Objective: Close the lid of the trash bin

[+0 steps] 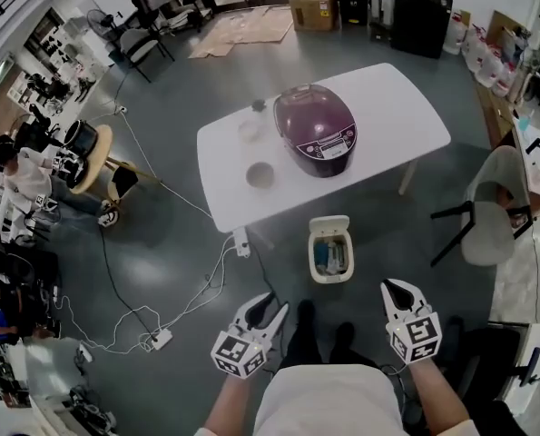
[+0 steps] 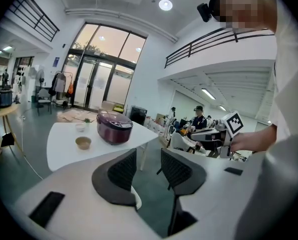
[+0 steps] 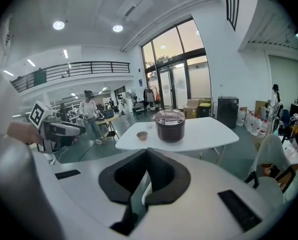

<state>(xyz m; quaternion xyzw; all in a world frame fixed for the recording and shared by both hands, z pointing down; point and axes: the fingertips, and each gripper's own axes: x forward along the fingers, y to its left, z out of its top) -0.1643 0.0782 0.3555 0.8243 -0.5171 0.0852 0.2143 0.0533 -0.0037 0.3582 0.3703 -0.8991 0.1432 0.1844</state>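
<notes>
The left gripper (image 1: 270,307) gapes, the right gripper (image 1: 392,287) is pinched together, both empty, near the trash bin (image 1: 312,260); a hard shove might tip it.

Bare floor (image 1: 378,266) is left open on the near side of the trash bin (image 1: 330,248). Behind it, passage is blocked by the white table (image 1: 406,116). A cable (image 1: 211,280) is strewn leftward, and a chair (image 1: 487,216) is stood rightward.

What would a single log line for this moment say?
trash bin: lid open, untouched | left gripper: jaws apart, empty | right gripper: jaws shut, empty
</notes>
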